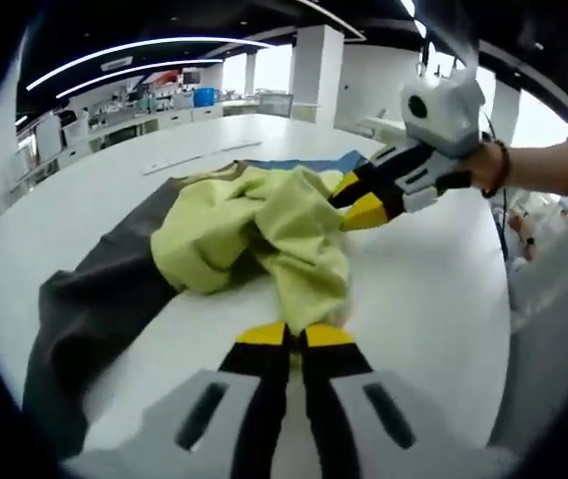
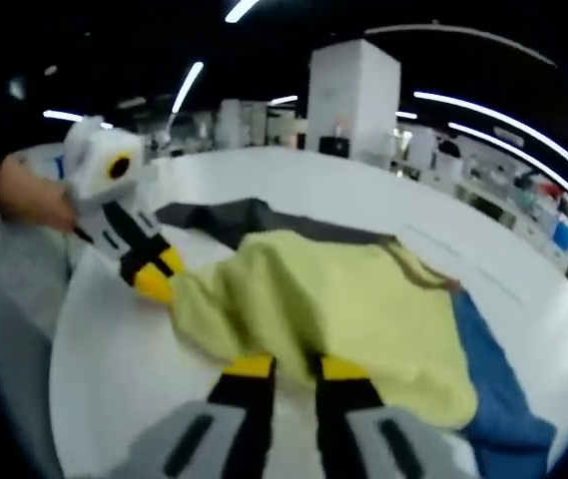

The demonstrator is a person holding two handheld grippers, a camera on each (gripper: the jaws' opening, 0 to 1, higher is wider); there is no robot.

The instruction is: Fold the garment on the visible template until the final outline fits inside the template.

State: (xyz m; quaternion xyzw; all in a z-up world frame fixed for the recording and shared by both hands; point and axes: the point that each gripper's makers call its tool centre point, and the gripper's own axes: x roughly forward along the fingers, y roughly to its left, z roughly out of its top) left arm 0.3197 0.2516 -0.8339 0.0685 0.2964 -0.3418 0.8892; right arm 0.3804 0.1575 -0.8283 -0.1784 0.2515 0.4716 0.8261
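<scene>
A yellow-green garment (image 1: 264, 235) lies crumpled in a heap on the white table (image 1: 433, 289). Part of it rests on a dark grey sheet (image 1: 94, 299), and a blue cloth (image 1: 308, 162) shows beyond it. My left gripper (image 1: 295, 334) is shut on the garment's near hanging edge. My right gripper (image 1: 356, 200) comes in from the right, shut on the garment's far side. In the right gripper view the garment (image 2: 343, 309) spreads over the blue cloth (image 2: 493, 384) and the grey sheet (image 2: 229, 220). The right gripper (image 2: 295, 366) pinches its near hem, and the left gripper (image 2: 154, 277) holds the left corner.
A person's hand (image 1: 488, 165) with a dark wristband holds the right gripper. A hand (image 2: 29, 195) also holds the left one. A pale strip (image 1: 199, 158) lies on the far table. Desks and shelves stand behind, and the table's rounded edge (image 1: 4, 269) curves at the left.
</scene>
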